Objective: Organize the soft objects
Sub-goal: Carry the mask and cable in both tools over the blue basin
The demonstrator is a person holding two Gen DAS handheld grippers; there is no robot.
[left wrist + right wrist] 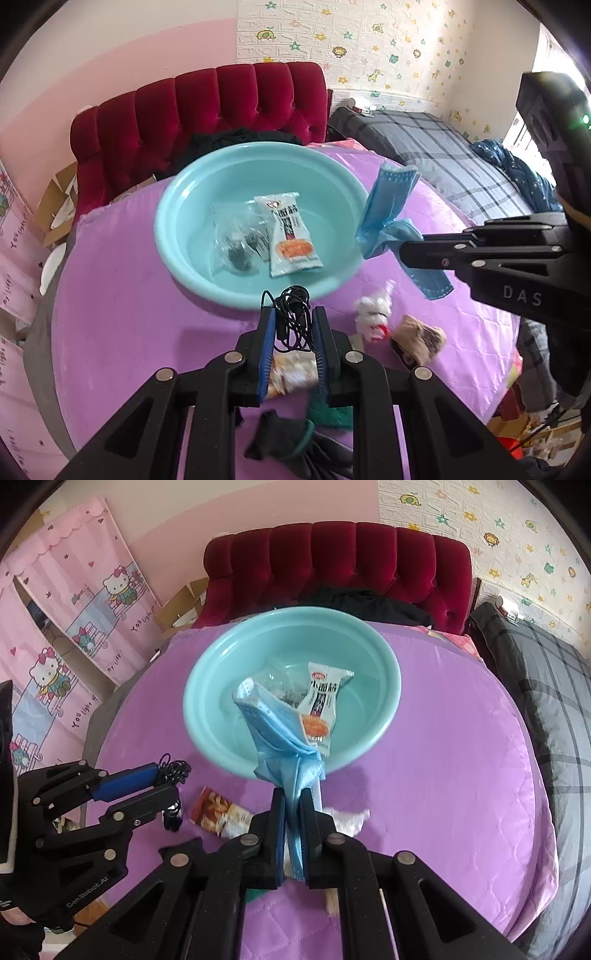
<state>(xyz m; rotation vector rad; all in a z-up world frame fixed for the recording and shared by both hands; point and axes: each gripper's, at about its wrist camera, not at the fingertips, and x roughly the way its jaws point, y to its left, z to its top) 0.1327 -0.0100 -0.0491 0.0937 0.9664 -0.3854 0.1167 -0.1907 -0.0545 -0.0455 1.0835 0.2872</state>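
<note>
Now both claws hang above a round tabletop [122, 302] covered with a purple quilted cloth. The left claw [293, 328] is closed on a tangled black cord [293, 314], which bunches up between its blue pads just in front of the near rim of a light blue basin [177, 206]. The right claw [293, 808] is closed on a crumpled blue face mask [273, 731]; the mask rises from between the pads, and in the right wrist view its upper end overlaps the basin. In the left wrist view that mask hangs just beside the basin's right rim, above the cloth.

The basin sits on the far half of the tabletop. Inside it lie two things side by side: a clear plastic bag [236, 240] with something dark in it on the left, and a white snack packet [291, 236] with an orange picture on the right.

On the cloth near the claws lie more items: a small white and red soft thing [371, 319], a brown furry thing [421, 338] just to its right, a brown food packet [221, 814] below the left claw, and dark green cloth [291, 435] at the near edge, blurred.

Behind the tabletop stands a dark red tufted headboard [207, 107], and a bed with a grey checked cover [443, 155] lies to the far right.
</note>
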